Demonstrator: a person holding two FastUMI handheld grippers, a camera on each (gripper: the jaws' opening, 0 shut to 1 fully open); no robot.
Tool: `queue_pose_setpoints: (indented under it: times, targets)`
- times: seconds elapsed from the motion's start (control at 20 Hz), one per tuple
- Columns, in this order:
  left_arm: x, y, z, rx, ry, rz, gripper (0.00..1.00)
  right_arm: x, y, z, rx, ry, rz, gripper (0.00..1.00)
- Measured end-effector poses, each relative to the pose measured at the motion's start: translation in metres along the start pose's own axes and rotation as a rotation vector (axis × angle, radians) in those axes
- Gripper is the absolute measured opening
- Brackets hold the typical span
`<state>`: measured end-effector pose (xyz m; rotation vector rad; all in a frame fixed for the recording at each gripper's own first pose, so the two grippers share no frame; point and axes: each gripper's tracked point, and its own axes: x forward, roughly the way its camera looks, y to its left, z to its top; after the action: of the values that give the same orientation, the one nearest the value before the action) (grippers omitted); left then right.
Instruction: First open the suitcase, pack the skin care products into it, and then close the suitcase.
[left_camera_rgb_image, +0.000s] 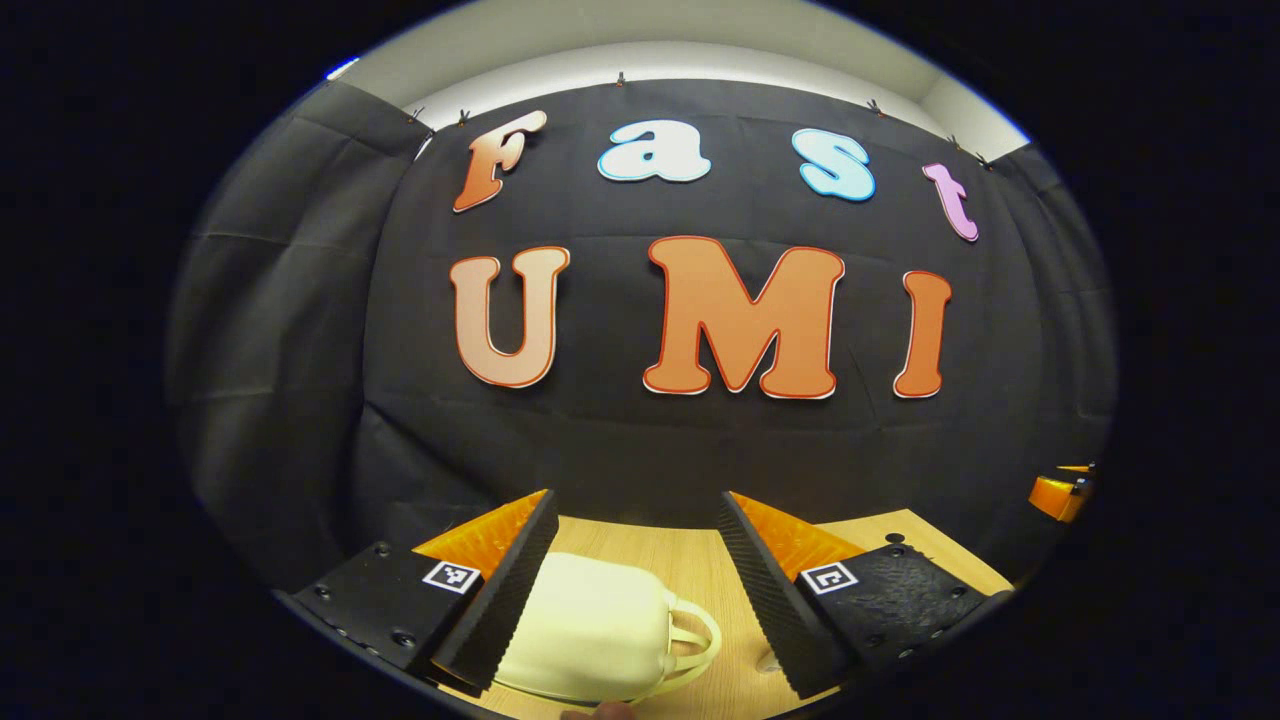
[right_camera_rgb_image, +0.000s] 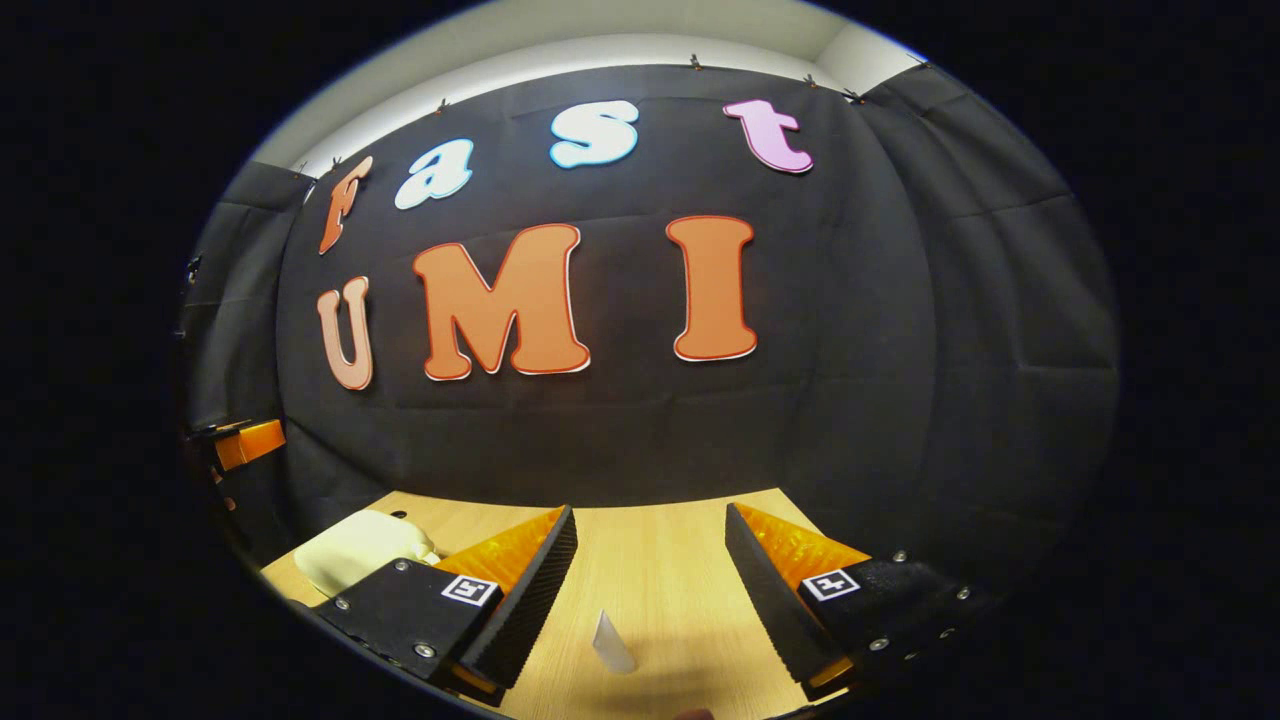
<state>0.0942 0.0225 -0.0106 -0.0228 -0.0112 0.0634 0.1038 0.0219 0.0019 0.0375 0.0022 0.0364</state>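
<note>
Fingers of both grippers, left gripper (left_camera_rgb_image: 635, 560) and right gripper (right_camera_rgb_image: 650, 570), stood wide and empty above the worktop (right_camera_rgb_image: 660, 560), so the cream suitcase (left_camera_rgb_image: 590, 625) lying closed under the left one likely needed its seam found first.

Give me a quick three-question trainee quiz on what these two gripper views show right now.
1. True or false: the cream suitcase lies closed on the wooden table.
2. How do the left tool's jaws stand: A open, B shut on the suitcase handle, C shut on nothing?
3. Fill in: ahead of the right tool, a small white ____ stands on the table.

Key: 1 true; 2 A; 3 tube.
</note>
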Motion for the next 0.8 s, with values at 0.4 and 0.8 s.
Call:
queue_pose_setpoints:
  times: [0.4, 0.8]
  targets:
    - [0.001, -0.014, -0.022, 0.307, 0.003, 0.009, 1.0, 0.002, -0.008, -0.018, 0.034, 0.034, -0.013, 0.95]
    - [-0.001, -0.068, -0.104, 0.807, 0.053, -0.069, 0.98, -0.017, -0.062, -0.061, 0.098, 0.113, -0.121, 0.95]
